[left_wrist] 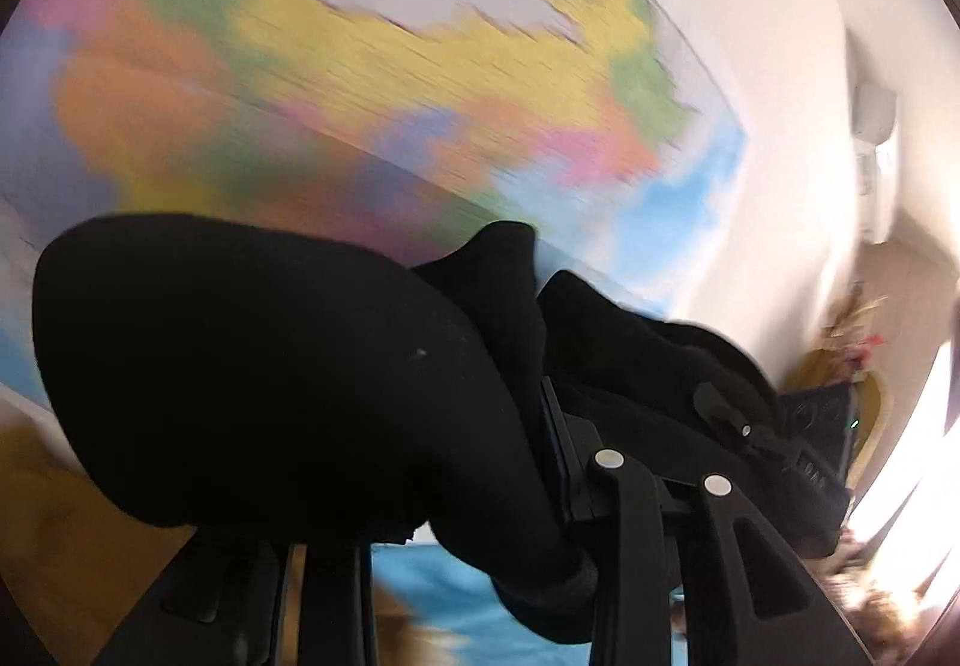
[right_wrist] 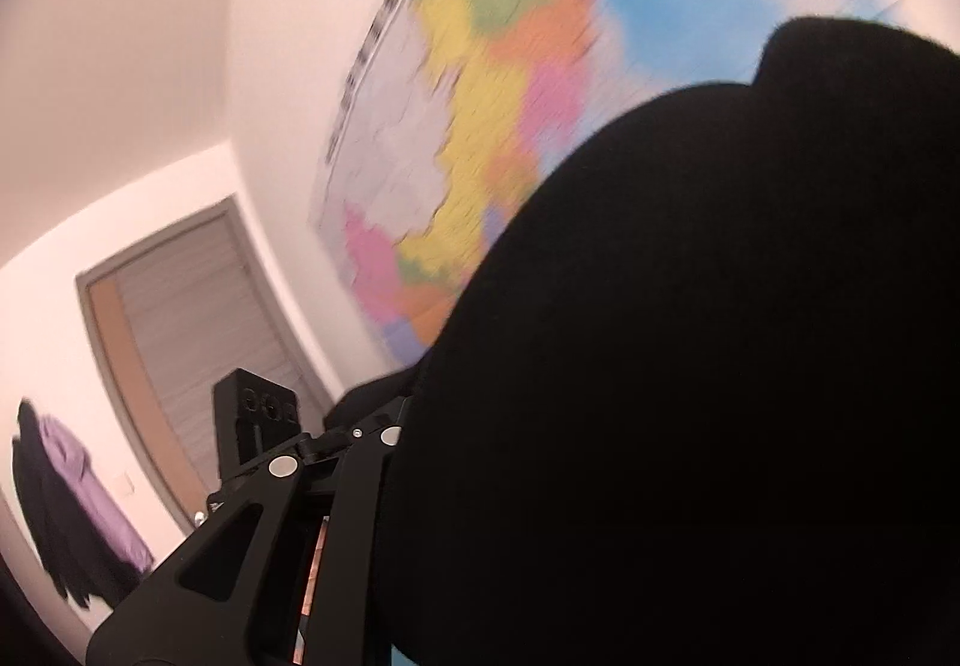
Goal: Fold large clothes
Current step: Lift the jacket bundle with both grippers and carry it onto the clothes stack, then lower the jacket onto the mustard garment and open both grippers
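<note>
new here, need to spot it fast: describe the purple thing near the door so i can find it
Find the big coloured wall map, then the grey door left of it. Left of the door hangs a purple garment among black clothes, the only purple there.

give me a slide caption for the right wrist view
Right gripper lifts black garment before a wall map.

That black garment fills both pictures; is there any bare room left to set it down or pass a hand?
No bare surface for laying it shows. The black garment bunches over the right hand-held gripper and the left hand-held gripper. Open air lies only above, before the wall map, and leftward toward the grey door and hanging clothes.
</note>
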Demonstrator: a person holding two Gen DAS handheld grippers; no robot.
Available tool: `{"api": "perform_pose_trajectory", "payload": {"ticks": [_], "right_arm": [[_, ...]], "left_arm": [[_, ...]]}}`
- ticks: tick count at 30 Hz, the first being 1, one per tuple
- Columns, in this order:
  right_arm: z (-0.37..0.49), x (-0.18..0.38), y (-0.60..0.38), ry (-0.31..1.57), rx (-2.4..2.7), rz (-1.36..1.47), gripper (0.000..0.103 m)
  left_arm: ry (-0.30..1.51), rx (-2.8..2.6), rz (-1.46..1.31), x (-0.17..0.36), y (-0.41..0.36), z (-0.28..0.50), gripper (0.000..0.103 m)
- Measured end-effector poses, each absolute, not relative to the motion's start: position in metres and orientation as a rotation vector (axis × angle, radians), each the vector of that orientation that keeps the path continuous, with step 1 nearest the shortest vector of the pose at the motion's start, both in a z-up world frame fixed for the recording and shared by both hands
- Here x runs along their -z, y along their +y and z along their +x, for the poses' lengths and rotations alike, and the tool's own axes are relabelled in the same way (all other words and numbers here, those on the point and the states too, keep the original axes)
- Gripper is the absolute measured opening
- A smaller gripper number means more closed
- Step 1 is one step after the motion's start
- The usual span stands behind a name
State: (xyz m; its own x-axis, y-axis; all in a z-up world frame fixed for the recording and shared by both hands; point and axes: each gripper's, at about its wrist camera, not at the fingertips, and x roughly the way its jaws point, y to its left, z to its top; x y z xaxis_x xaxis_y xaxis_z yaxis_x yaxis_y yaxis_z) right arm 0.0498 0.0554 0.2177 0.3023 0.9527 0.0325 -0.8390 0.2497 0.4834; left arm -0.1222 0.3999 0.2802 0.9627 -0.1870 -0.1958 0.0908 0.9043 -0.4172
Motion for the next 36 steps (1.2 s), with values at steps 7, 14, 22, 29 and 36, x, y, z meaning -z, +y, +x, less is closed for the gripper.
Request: {"api": "perform_pose_trajectory", "payload": {"ticks": [7, 14, 22, 29, 36], "right_arm": [[0.056, -0.017, 0.226, 0.908, -1.296, 0.29, 0.017], [0.03, 0.011, 0.198, 0.962, -1.315, 0.291, 0.049], [0.069, 0.013, 0.121, 0.925, -1.151, 0.406, 0.07], [0.094, -0.007, 0.06, 0.83, -1.162, 0.461, 0.017], [0.073, 0.005, 0.056, 0.87, -1.094, 0.413, 0.012]], "left_arm": [[0.425, -0.177, -0.53, -0.119, 0.532, -0.164, 0.032], [0.462, -0.169, -0.707, -0.033, 0.565, -0.206, 0.045], [0.48, -0.168, -0.71, -0.046, 0.555, -0.208, 0.066], [0.537, -0.275, -0.69, -0.053, 0.555, -0.205, 0.058], [0.593, -0.316, -0.659, -0.044, 0.553, -0.2, 0.057]]}}
